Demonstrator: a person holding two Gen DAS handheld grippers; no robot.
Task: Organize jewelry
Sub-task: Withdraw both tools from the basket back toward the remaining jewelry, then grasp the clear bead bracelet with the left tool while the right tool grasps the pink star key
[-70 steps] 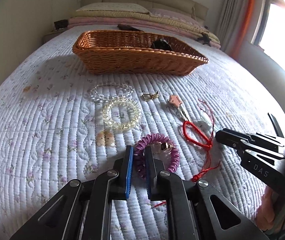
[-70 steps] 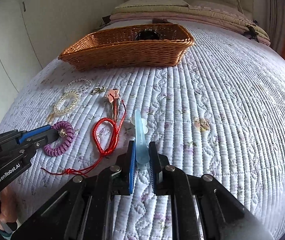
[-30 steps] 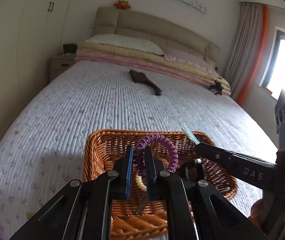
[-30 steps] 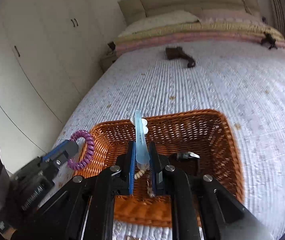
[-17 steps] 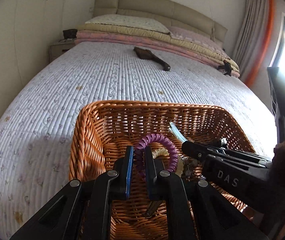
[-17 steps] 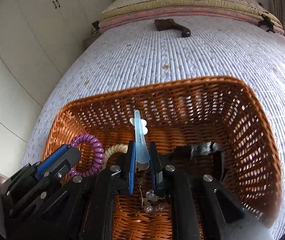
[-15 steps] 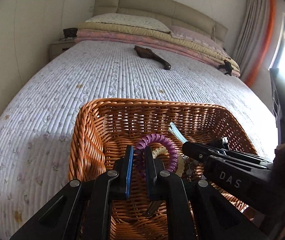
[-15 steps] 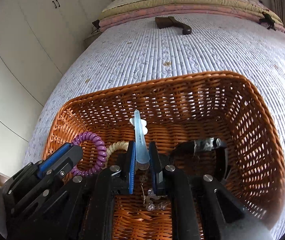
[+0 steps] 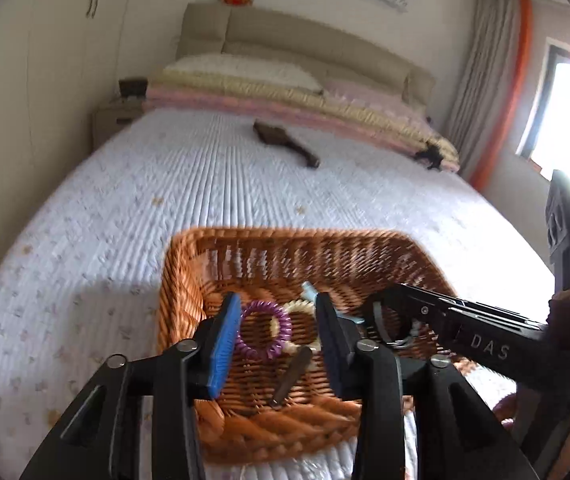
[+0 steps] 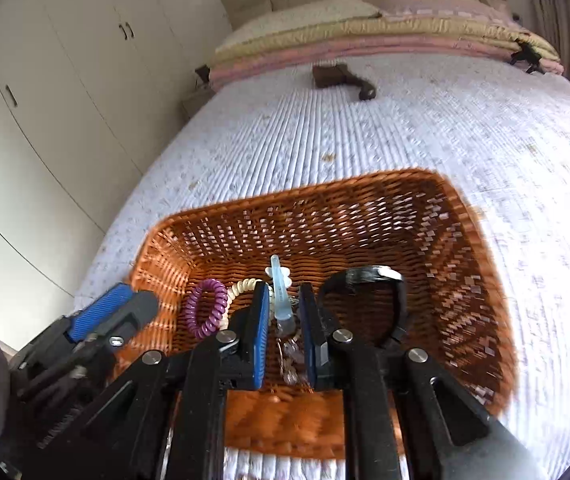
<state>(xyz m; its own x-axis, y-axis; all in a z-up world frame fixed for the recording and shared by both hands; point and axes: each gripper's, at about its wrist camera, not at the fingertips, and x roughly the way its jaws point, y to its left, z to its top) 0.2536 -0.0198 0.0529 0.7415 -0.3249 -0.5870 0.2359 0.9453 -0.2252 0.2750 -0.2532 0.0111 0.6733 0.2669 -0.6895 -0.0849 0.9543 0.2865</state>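
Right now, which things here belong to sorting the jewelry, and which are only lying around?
Belongs to the job:
wicker basket
purple coil band
cream coil band
pale blue clip
black watch

Just lying about:
brown brush
pillow
small black item

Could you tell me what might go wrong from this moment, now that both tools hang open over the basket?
1. The light blue clip lies between the right tool fingers; any re-closing could drag it back out.
2. The purple coil bracelet sits between the left tool fingers, so it could snag likewise.
3. Both tools crowd the wicker basket; withdrawing carelessly may bump its rim or each other.
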